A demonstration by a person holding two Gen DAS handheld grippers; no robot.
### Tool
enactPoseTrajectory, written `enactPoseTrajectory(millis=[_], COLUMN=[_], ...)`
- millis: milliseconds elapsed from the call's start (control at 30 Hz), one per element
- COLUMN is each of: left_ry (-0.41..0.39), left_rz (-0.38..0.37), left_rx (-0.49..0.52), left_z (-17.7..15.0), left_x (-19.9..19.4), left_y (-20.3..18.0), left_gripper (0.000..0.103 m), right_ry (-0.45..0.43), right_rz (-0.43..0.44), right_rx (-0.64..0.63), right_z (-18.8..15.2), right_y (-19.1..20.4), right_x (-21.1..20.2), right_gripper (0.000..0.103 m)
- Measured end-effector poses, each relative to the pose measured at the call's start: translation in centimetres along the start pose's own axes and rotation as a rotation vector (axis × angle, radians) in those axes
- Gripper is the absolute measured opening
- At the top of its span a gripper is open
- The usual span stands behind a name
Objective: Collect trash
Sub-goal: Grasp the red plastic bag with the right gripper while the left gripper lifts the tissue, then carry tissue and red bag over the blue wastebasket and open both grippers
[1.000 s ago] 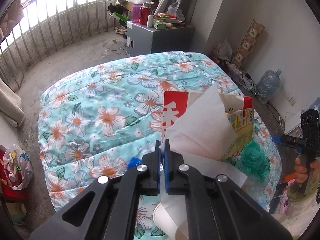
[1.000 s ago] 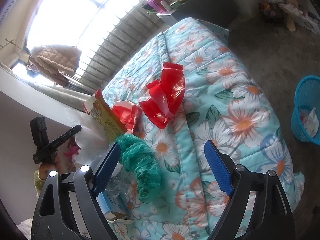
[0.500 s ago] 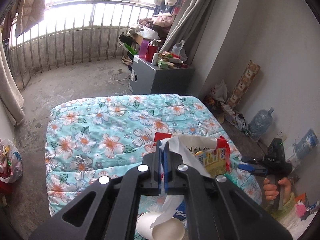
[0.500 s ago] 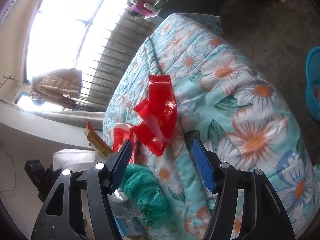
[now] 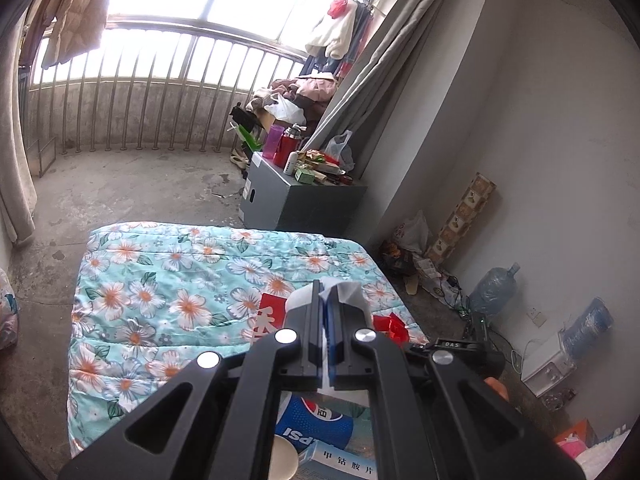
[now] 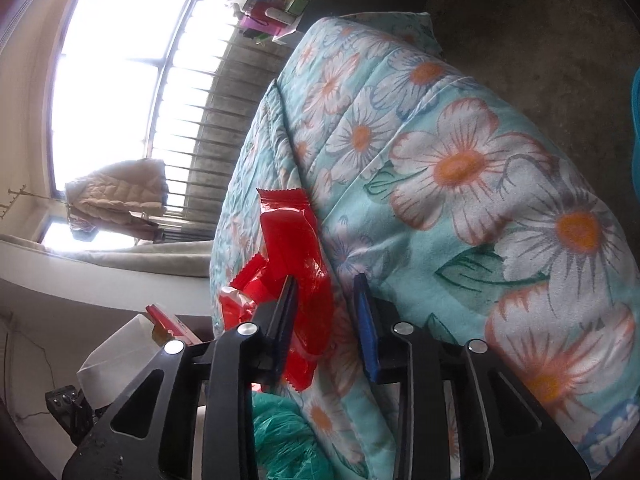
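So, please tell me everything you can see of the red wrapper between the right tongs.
The red wrapper is glossy, crinkled plastic film with a serrated sealed end pointing up. It looks empty and twisted, and it lies on the floral quilt. The right tongs have just been closing around its lower part; the left pad touches it, the blue pad stands apart.

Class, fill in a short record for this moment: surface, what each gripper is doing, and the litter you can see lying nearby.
Surface: floral turquoise quilt
Left gripper: shut on white tissue paper
Right gripper: jaws have just been closing around crinkled red plastic wrapper; pads not yet pressing
Nearby litter: green plastic bag, blue Pepsi can
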State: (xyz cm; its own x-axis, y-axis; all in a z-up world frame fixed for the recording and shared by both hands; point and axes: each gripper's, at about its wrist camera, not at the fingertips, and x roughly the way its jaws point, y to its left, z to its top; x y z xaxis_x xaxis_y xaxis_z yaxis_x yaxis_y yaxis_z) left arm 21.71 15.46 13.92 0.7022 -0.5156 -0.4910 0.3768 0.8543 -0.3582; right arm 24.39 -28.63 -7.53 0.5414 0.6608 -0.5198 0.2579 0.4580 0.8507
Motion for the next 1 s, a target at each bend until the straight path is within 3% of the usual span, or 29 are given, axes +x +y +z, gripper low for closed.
enactPoseTrajectory(millis=[67,200,633,1000], left_ry=[-0.009,-0.009,-0.023,-0.039], left_rz=[-0.009,-0.026,-0.035,-0.066], left_rx=[0.004,0.027,0.08,0.126], left_z=[-0.2,-0.4,-0.6,-0.8], left_x=[-0.3,-0.5,-1.2,-2.2], left_y=[-0.4,-1.2,-4.1,-7.9], left_gripper=[0.001,0.001,0.001,0.001], right_ry=[0.004,-0.021,-0.111,-0.166], right_rz=[0.01,0.034,0.114,0.159], right_rx=[0.001,-0.008,-0.029,-0.055], right_z=[-0.4,-1.1,-3.3,-4.6], right_y=[-0.1,0.2,0.3,1.3], right_x=[-0.1,-0.8,-8.1,-11.3], right_gripper=[0.008,0.002,0.001,0.001])
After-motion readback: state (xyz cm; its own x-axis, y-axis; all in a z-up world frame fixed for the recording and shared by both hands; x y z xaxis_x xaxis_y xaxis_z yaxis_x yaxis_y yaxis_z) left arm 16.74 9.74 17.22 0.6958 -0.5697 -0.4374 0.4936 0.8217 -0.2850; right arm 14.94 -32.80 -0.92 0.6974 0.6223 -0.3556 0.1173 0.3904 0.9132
